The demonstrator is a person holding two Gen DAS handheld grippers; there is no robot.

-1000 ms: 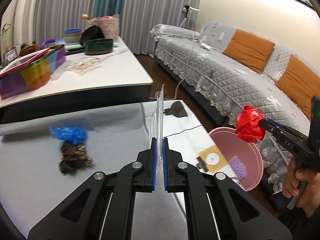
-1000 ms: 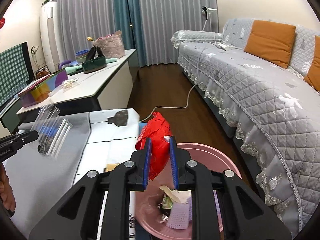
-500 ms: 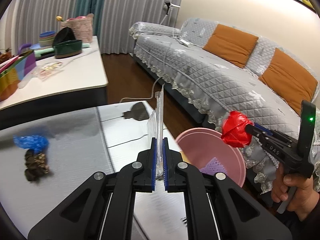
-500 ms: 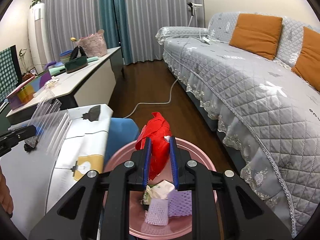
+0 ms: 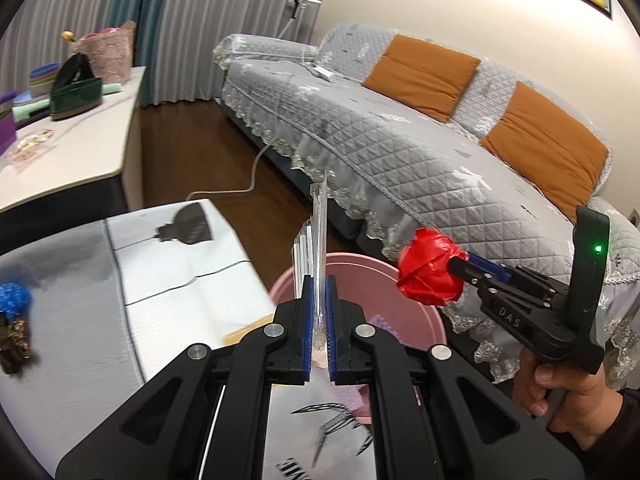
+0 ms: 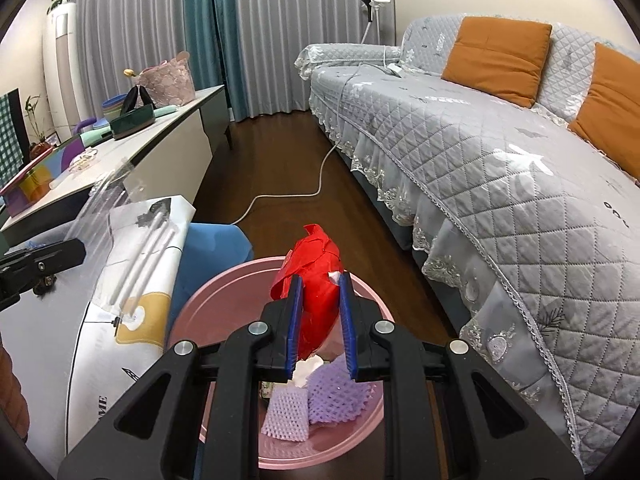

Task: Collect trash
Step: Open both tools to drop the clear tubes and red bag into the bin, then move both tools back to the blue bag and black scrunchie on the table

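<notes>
Living-room setting, left wrist view: a grey quilted sofa (image 5: pixel 400 136) with orange cushions lies ahead and to the right, and a white cloth-covered table (image 5: pixel 168 280) lies below and to the left. The left gripper (image 5: pixel 317 312) is closed to a narrow slit on a clear plastic packet of white sticks (image 5: pixel 316 240), which stands upright from the jaws, gripped by its lower edge so that it hangs free of the table. Just ahead and below sits a round pink plastic basin (image 5: pixel 352 268), the likely trash receptacle. To the right, the right gripper (image 5: pixel 460 266) carries a crumpled red plastic wad (image 5: pixel 428 276) above the basin's far rim. Blue and brown scraps (image 5: pixel 12 320) lie on the table, far left.

Right wrist view: the right gripper (image 6: pixel 320 316) is clamped on the red wad (image 6: pixel 316 284), directly over the pink basin (image 6: pixel 224 300), which already holds purple foam netting (image 6: pixel 320 396) and white paper. The position suits release. At left, the left gripper (image 6: pixel 44 258) holds the clear packet (image 6: pixel 120 240) over the table edge.
</notes>
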